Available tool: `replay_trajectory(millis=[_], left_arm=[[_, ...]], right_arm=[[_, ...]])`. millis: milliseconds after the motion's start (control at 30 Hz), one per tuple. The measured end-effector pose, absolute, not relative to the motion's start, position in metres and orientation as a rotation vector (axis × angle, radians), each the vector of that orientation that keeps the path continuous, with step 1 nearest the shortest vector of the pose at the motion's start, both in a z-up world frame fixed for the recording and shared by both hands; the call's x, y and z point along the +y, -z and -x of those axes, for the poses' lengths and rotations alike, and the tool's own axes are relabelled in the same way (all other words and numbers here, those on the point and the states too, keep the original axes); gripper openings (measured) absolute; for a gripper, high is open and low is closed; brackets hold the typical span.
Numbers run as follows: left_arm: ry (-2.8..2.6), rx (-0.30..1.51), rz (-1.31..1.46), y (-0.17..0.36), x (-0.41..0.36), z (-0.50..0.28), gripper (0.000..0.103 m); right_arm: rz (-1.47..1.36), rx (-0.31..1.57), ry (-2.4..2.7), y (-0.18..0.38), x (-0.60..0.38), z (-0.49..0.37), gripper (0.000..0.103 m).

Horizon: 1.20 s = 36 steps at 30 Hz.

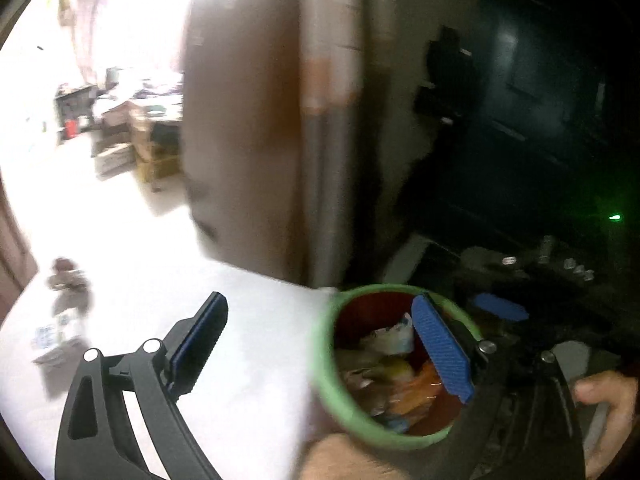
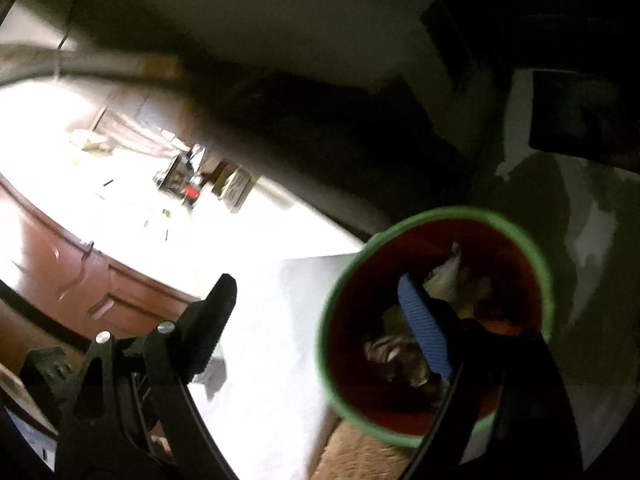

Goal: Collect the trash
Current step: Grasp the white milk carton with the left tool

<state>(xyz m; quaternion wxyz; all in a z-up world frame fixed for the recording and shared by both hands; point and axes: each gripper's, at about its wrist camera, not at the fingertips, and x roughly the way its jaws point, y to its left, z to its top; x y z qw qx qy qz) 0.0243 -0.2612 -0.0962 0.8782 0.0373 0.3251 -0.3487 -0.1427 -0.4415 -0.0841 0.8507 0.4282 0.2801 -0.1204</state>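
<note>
My left gripper (image 1: pixel 320 344) jaws spread wide, nothing between them; one pad hangs over the green-rimmed bin (image 1: pixel 400 440), which holds crumpled wrappers (image 1: pixel 396 376). Right gripper (image 2: pixel 316 320) likewise spread, empty, its blue pad over the bin's mouth

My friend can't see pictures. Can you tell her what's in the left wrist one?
A round bin with a green rim, red inside, holds crumpled wrappers. The open left gripper hangs over it, one blue-padded finger above the trash, the other over the pale floor. It is blurry; a bright cluttered room lies behind.
</note>
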Motion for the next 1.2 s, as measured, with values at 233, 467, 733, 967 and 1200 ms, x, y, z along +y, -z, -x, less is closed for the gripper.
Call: replay_trajectory(millis=[233,467,733,967,1200], left_arm=[[0.544,0.72,-0.085,0.117,-0.159,-0.083,0.092],[0.469,0.842,-0.354,0.164,-0.09,-0.17,0.095],[0.561,0.973,-0.704,0.21,-0.082,-0.22,0.095],[0.603,1.071,-0.6,0.224,-0.093,-0.236,0.074],[0.567,1.008,-0.388,0.211,-0.073,-0.219,0.056]], right_arm=[[-0.868,0.685,0.055,0.088,-0.376,0.077,0.082],[-0.842,0.782,-0.091,0.098,-0.311,0.031,0.082],[-0.817,0.891,-0.143,0.113,-0.275,0.004,0.082],[-0.79,0.919,-0.174,0.113,-0.255,-0.022,0.082],[-0.718,0.921,-0.202,0.11,-0.23,-0.056,0.082]])
